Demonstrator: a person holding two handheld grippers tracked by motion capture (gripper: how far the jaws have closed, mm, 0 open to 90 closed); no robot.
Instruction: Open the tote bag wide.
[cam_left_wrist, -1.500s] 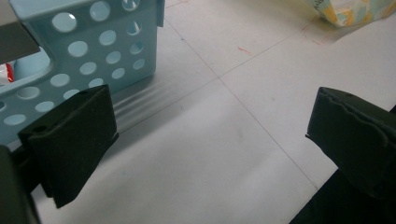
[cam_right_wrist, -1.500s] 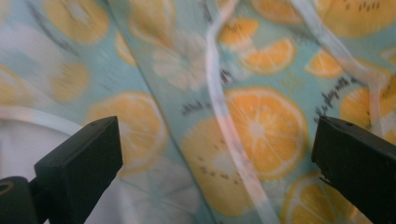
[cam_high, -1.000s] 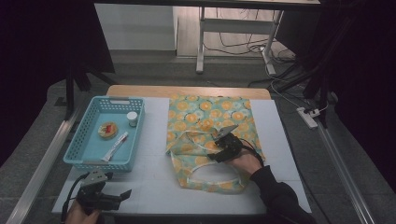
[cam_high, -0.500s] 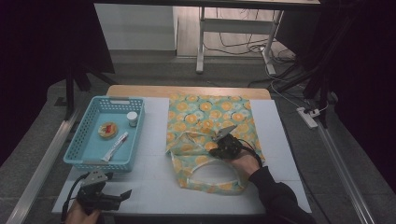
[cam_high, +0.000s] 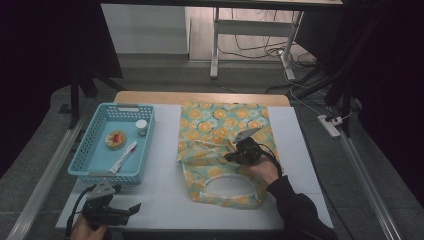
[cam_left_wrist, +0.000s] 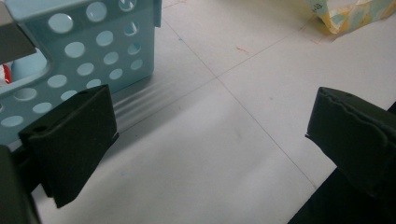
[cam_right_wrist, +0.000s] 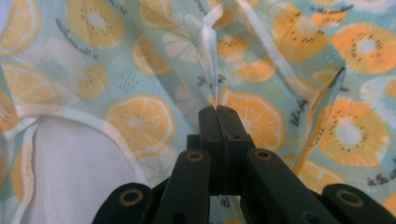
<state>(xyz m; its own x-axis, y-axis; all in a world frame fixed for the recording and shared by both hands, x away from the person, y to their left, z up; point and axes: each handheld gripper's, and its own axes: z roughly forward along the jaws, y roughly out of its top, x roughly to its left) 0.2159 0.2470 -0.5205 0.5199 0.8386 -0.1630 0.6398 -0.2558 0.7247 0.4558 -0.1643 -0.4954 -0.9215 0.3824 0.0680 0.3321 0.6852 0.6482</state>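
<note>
A cloth bag (cam_high: 220, 122) printed with orange slices lies flat on the white table mat. Its white handle loop (cam_high: 227, 181) points toward the near edge. My right gripper (cam_high: 230, 156) rests on the bag's middle with the jaws pressed together. In the right gripper view the gripper (cam_right_wrist: 218, 109) pinches a raised fold of the bag (cam_right_wrist: 140, 116) along a white-edged seam (cam_right_wrist: 212, 60). My left gripper (cam_high: 135, 207) is held low at the front left of the table. In the left gripper view it (cam_left_wrist: 210, 121) stands open over bare mat with nothing between its pads.
A light blue perforated basket (cam_high: 95, 170) stands at the left, close beside the left jaw (cam_left_wrist: 93, 51). It holds a round orange item (cam_high: 115, 139), a small white jar (cam_high: 141, 127) and a white tube (cam_high: 123, 156). A corner of the bag (cam_left_wrist: 345, 14) lies beyond the left gripper.
The right hand has shifted only slightly on the bag, and the fabric fold at its tip stands a little higher. The left gripper has stayed where it was.
</note>
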